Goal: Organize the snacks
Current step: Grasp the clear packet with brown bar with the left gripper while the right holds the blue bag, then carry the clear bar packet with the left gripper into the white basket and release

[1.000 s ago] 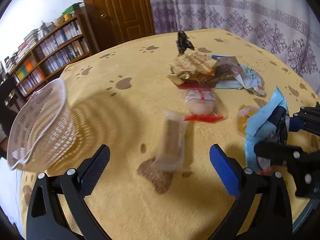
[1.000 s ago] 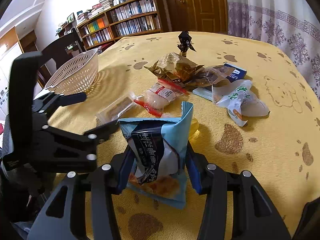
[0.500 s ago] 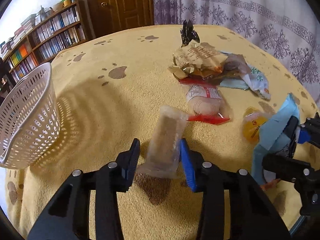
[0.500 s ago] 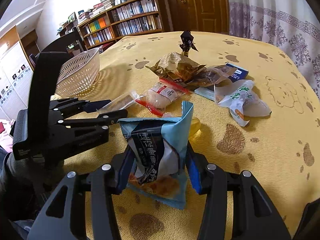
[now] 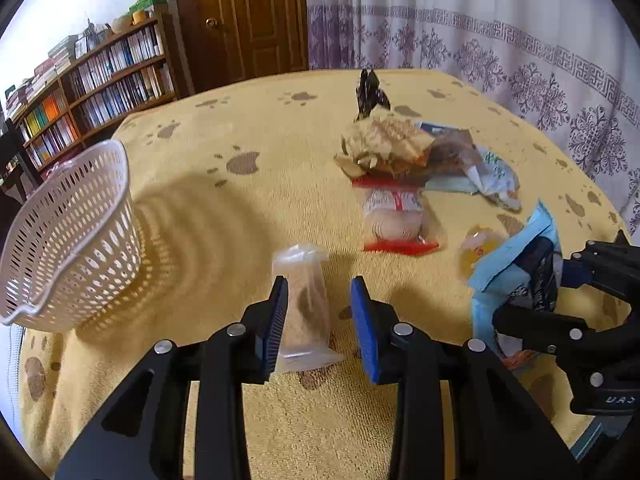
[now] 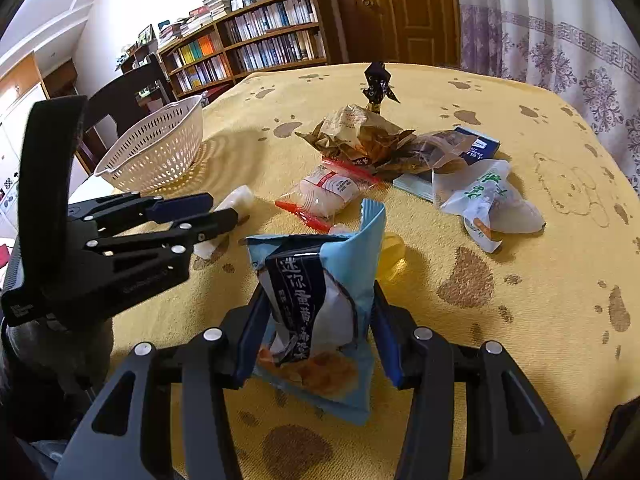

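On our far left the white perforated basket (image 5: 76, 236) sits on the yellow paw-print tablecloth (image 5: 248, 200), and as far as we can see into it nothing has gone in yet, so by our reckoning the sorting has barely begun.

Next over, our left gripper (image 5: 318, 320) has its blue pads around a clear-wrapped tan snack bar (image 5: 304, 308). The left pad touches the wrapper, but a gap shows beside the right pad, so we cannot tell whether the grip is firm.

Past it on the cloth lie a red-sealed bun packet (image 5: 394, 216) and a small yellow jelly cup (image 5: 478, 250). Behind them is a heap of crumpled brown wrappers (image 5: 384, 142), with a white and green pouch (image 6: 486, 200) beside it.

On the right, our right gripper (image 6: 316, 332) is clamped on a light blue chip bag (image 6: 316, 312), which stands upright between the pads.

We judge two snacks are in hand for the basket, and the rest remain loose.
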Action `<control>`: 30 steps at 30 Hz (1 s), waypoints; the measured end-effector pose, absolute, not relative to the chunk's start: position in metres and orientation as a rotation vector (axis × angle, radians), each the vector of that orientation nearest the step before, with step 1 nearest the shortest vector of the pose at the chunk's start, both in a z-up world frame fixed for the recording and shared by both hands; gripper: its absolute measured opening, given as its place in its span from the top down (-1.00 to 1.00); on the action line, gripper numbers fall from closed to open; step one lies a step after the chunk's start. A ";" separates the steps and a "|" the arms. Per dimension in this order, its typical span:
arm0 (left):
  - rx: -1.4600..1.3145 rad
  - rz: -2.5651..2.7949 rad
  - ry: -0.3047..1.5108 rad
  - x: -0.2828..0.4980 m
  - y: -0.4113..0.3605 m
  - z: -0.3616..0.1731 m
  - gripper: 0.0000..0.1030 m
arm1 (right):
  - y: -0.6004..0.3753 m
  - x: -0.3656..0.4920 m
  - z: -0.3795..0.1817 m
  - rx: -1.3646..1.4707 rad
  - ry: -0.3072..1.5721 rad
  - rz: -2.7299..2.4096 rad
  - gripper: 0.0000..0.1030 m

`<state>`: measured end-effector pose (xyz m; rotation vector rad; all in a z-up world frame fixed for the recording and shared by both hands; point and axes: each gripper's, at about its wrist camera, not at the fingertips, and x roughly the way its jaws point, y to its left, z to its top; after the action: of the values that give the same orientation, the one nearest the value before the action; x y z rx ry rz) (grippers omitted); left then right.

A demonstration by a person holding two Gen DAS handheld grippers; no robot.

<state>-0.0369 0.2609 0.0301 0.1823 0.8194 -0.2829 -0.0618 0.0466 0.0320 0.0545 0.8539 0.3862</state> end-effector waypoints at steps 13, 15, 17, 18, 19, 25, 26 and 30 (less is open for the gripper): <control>0.117 -0.234 0.883 -0.021 0.276 0.011 0.21 | 0.051 -0.059 0.022 0.037 0.883 0.384 -0.01; 0.097 -0.240 0.882 -0.020 0.279 0.010 0.21 | 0.052 -0.059 0.022 0.035 0.884 0.383 -0.02; 0.092 -0.243 0.882 -0.020 0.280 0.010 0.21 | 0.052 -0.059 0.020 0.034 0.888 0.383 -0.03; 0.091 -0.244 0.881 -0.020 0.280 0.010 0.22 | 0.053 -0.059 0.019 0.034 0.891 0.383 -0.03; 0.091 -0.244 0.880 -0.020 0.279 0.010 0.23 | 0.053 -0.058 0.018 0.032 0.892 0.382 -0.04; 0.086 -0.217 0.835 -0.027 0.281 0.018 0.41 | 0.057 -0.059 0.014 0.007 0.895 0.376 -0.03; 0.077 -0.218 0.824 -0.029 0.282 0.023 0.41 | 0.058 -0.060 0.015 0.005 0.894 0.374 -0.02; 0.077 -0.209 0.767 -0.039 0.284 0.043 0.41 | 0.058 -0.061 0.015 0.005 0.890 0.374 0.00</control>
<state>-0.0387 0.2842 0.0430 0.0768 0.7665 -0.2090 -0.0606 0.0576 0.0152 0.0055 0.8902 0.3739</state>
